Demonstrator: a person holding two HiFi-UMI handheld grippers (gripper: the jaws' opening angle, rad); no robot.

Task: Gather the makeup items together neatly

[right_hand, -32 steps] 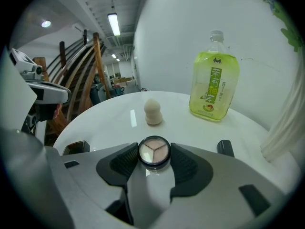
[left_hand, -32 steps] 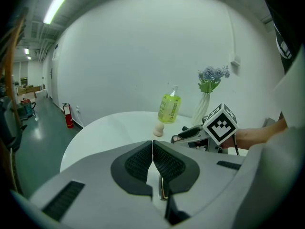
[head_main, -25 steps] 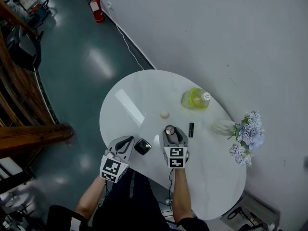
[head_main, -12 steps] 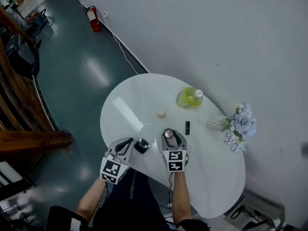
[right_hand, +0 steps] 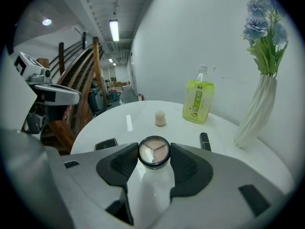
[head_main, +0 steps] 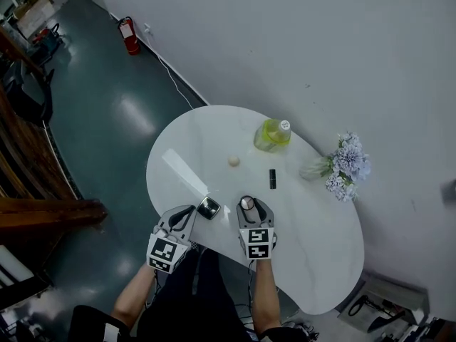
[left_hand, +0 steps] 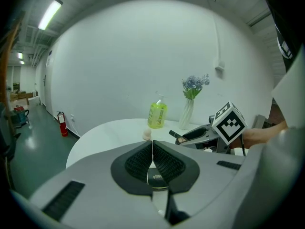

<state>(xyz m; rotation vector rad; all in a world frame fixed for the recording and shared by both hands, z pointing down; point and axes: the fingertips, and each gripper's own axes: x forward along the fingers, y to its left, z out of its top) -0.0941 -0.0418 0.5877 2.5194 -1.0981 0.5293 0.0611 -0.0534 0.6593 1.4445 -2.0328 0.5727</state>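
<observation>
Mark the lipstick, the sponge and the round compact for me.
lipstick (head_main: 272,179): head view, middle of its black tube.
sponge (head_main: 234,161): head view, its rounded top.
round compact (right_hand: 154,152): right gripper view, centre of its round face.

1 camera looks down from high over the white table (head_main: 199,141). 2 ride low on the left gripper (head_main: 189,212) and right gripper (head_main: 247,204), close to it. All 3 see the green bottle (head_main: 271,135).

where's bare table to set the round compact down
Widest bare patch: the near right end of the table, below the vase and lipstick. Another lies left of the sponge, toward the far left rim. Crowded: between sponge, lipstick and bottle, and beside the black compact.
</observation>
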